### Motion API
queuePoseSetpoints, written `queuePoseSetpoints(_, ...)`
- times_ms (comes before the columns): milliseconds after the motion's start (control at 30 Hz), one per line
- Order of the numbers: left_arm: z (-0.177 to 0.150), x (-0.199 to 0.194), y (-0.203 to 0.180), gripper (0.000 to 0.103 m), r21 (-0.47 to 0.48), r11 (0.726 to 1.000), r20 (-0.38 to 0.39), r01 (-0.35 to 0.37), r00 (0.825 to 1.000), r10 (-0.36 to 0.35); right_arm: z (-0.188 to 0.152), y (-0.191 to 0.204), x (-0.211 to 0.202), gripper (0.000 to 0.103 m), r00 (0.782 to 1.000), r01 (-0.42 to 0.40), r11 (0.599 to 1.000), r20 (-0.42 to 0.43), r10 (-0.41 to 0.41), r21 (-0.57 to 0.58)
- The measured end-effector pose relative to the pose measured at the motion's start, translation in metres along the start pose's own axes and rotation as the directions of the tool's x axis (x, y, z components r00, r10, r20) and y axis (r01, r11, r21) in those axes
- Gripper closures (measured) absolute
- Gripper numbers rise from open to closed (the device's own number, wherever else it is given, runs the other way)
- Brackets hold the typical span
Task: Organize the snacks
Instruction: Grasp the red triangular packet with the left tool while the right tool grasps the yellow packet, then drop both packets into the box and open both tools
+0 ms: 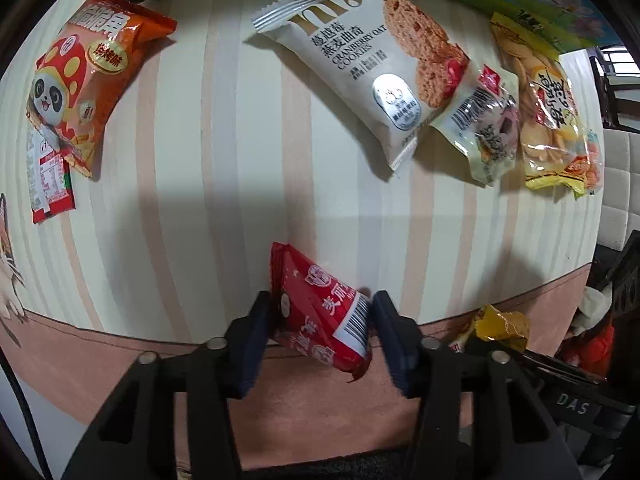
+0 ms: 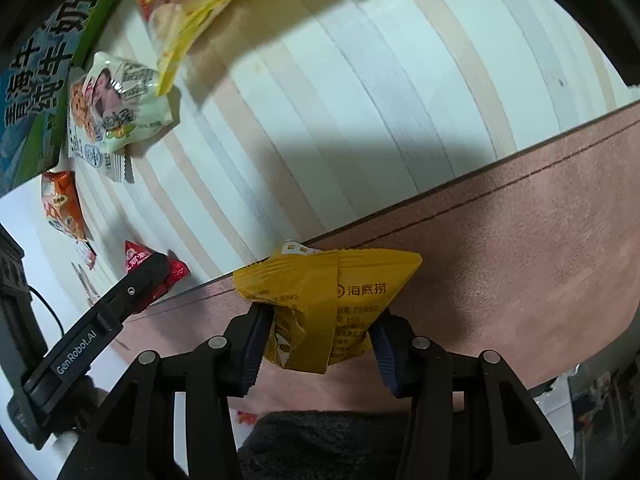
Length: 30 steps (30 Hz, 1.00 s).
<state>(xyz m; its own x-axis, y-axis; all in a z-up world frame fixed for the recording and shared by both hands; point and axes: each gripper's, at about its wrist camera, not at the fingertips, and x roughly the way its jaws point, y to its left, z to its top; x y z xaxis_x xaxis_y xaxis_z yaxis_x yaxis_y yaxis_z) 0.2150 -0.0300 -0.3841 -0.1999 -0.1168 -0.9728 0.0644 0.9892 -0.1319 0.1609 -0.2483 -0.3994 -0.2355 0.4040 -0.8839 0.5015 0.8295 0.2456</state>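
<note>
both grippers pinching snack packets over striped tablecloth [image 1: 192,184]
left gripper [image 1: 320,316] clamps red packet [image 1: 320,316], right gripper [image 2: 320,332] clamps yellow packet [image 2: 320,300]; cookie pack [image 1: 360,76] and orange bag [image 1: 84,84] lie well apart.

The cookie pack [image 1: 372,76] reads "CRANBERRY OAT COOKIES"; the left claw [image 2: 158,276] body bears "GenRobot.AI"; a black part [image 1: 576,406] shows "DAS".

red packet [image 1: 320,312]: tilted, clamped at table edge | yellow packet [image 2: 320,304]: crumpled, clamped | cookie pack [image 1: 360,76]: flat on striped cloth
</note>
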Motion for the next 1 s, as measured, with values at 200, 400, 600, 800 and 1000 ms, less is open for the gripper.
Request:
queuePoseSetpoints(200, -0.014, -0.017, -0.003, 0.059, 0.002, 1.000, 0.030, 0.001, 1.000, -0.001, -0.003, 0.013, -0.003, 0.060, 0.999, 0.008, 0.999, 0.039, -0.007, -0.037)
queuePoseSetpoints(400, -0.026, -0.046, -0.001, 0.059, 0.014, 1.000, 0.078, 0.025, 0.997, -0.026, -0.006, 0.025, -0.024, 0.060, 0.997, 0.000, 0.996, 0.080, 0.007, -0.088)
queuePoseSetpoints(600, -0.033, -0.098, -0.003, 0.059, 0.032, 0.997, 0.169, 0.069, 0.983, -0.073, -0.004, 0.052, -0.067, 0.061, 0.992, -0.024, 0.984, 0.117, 0.046, -0.177)
queuePoseSetpoints(800, -0.005, -0.175, -0.019, 0.059, 0.076, 0.993, 0.280, 0.088, 0.954, -0.106, 0.006, 0.095, -0.143, 0.061, 0.977, -0.026, 0.951, 0.195, 0.090, -0.309)
queuePoseSetpoints(1000, 0.047, -0.232, -0.024, 0.059, 0.089, 0.995, 0.363, 0.054, 0.928, -0.083, 0.034, 0.149, -0.212, 0.061, 0.957, 0.015, 0.918, 0.273, 0.102, -0.397)
